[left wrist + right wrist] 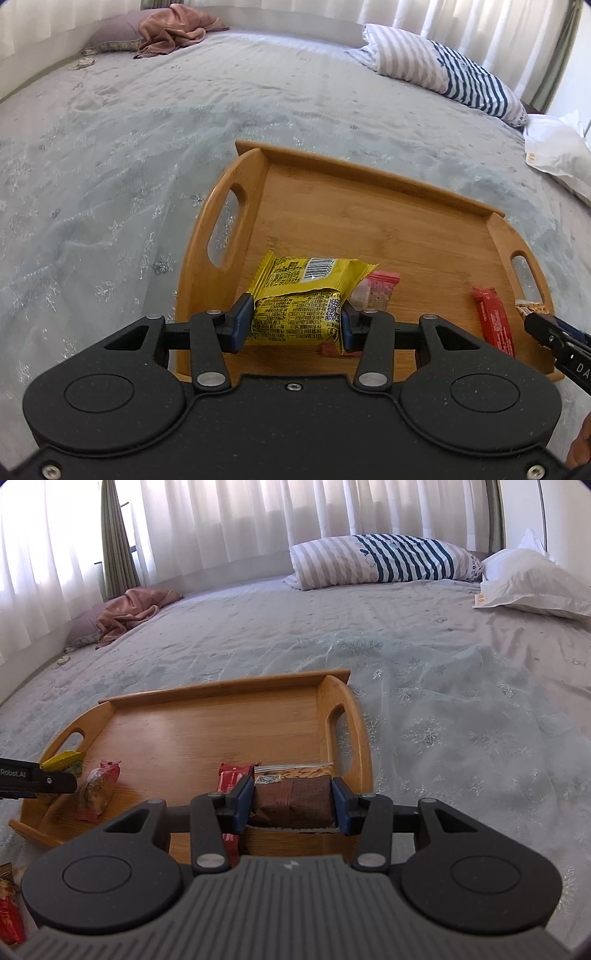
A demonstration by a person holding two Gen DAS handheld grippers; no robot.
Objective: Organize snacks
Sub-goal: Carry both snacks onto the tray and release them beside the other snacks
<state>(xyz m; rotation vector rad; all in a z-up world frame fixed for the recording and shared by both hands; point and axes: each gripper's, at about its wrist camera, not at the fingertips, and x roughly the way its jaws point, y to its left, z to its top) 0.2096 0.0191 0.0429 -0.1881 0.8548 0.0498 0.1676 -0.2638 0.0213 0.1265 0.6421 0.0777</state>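
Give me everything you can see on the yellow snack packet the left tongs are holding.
The yellow snack packet is a glossy foil-like wrapper with dense dark print, a white barcode panel on its upper face, a QR code and crimped ends. It is pinched at its sides between the left tongs' blue pads, over the near left part of the wooden tray. Whether it rests on the tray is unclear.

The tray point(343, 177) is honey-brown wood. The packet point(295, 317) at 6 o'clock is yellow with black print and a white barcode. At 4 o'clock lies a red bar point(493, 319). The brown packet point(293, 801) shows pale nuts at its top. The bedspread point(110, 155) is grey-blue with white snowflakes. At 1 o'clock, the pillow point(443, 66) has grey and navy stripes.
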